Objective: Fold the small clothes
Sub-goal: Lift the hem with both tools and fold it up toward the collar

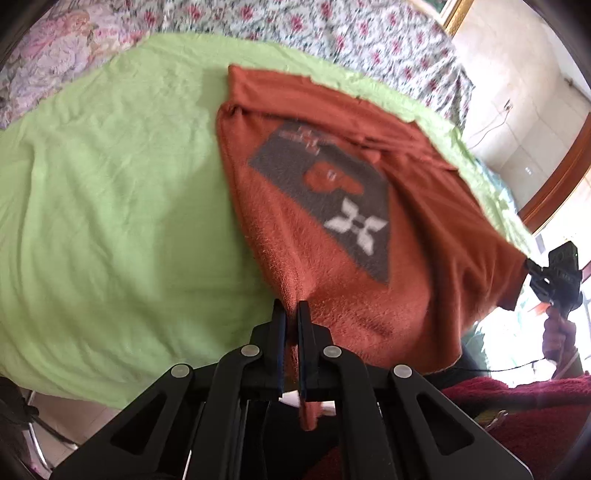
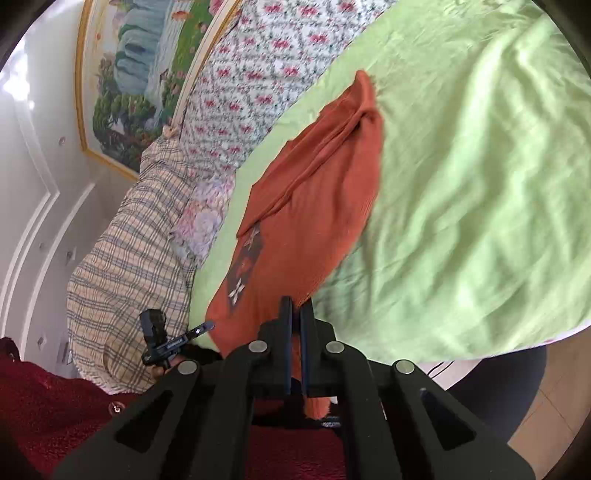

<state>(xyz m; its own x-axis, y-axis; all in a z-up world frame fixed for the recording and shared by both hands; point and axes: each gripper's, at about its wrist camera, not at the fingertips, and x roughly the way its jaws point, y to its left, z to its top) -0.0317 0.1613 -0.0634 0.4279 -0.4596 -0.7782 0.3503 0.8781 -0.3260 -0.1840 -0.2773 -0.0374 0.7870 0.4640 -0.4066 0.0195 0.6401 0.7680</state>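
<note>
A rust-orange small shirt (image 1: pixel 332 229) with a grey printed patch lies stretched over the green sheet (image 1: pixel 110 203), its near hem lifted. My left gripper (image 1: pixel 291 314) is shut on one near corner of the shirt. My right gripper (image 2: pixel 295 314) is shut on the other near corner of the shirt (image 2: pixel 314 206). In the left wrist view the right gripper (image 1: pixel 532 267) shows at the far right, holding the shirt's edge. In the right wrist view the left gripper (image 2: pixel 201 328) shows at the lower left. The far end of the shirt rests on the sheet.
A floral bedspread (image 1: pixel 332 33) lies beyond the green sheet (image 2: pixel 480 184). A checked pillow (image 2: pixel 129 266) and a framed picture (image 2: pixel 140 66) are at the left of the right wrist view. The person's dark red sweater (image 2: pixel 55 406) is close below.
</note>
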